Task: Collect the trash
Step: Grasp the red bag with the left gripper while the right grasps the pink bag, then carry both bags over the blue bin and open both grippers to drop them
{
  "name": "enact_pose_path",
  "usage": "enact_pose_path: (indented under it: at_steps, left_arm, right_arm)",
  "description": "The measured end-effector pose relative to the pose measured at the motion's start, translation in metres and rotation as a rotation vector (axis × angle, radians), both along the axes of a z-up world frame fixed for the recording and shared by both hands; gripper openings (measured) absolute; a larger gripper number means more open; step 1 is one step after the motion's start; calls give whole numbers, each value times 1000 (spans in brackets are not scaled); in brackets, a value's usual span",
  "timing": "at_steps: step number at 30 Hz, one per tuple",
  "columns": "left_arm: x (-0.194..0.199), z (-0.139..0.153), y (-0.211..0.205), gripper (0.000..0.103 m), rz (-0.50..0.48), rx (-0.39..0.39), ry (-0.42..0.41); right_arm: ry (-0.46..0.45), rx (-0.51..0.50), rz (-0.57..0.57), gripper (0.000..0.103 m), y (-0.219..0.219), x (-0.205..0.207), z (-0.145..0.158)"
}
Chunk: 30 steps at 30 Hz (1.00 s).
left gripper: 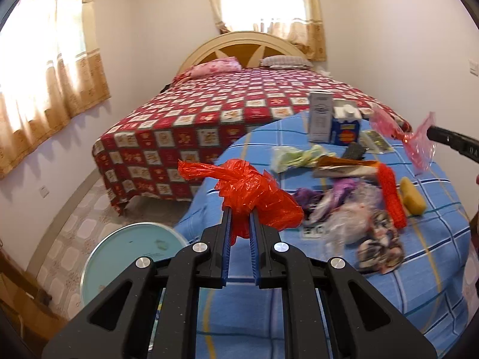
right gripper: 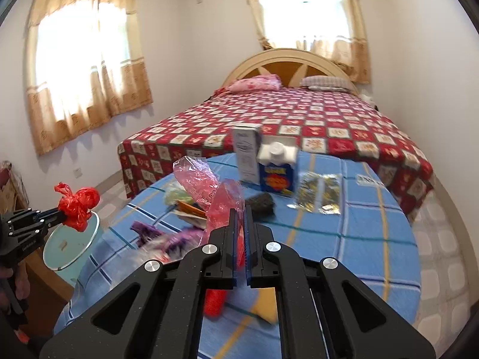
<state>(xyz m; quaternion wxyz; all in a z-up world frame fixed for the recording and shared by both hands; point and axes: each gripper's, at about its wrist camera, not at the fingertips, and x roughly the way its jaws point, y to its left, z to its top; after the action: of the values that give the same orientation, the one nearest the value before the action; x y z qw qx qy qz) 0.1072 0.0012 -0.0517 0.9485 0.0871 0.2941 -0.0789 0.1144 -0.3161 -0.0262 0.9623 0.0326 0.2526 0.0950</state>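
While the left gripper fingers clench a red bag, the bin lies at eight o'clock. Right gripper fingers pinch a pink bag farther off.

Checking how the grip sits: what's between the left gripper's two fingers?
A crumpled red plastic bag, pinched by the left gripper; clearest in the left wrist view.

- Plastic bag: bright red.
- Second bag: translucent pink.
- Table cloth: blue, checked white and yellow.
- Bedspread: red-and-cream squares.
- Carton: blue, white-topped.
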Motion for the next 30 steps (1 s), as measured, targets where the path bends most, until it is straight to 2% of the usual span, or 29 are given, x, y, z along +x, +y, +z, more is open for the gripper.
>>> enact_pose_path:
  at_steps: [19, 30]
  left_arm:
    - [-12, -19, 93, 11, 188, 30, 48]
    - [-14, -30, 126, 11, 247, 44, 75]
  right_arm:
    - [8, -57, 271, 5, 132, 39, -5]
    - [39, -99, 387, 5, 195, 50, -15]
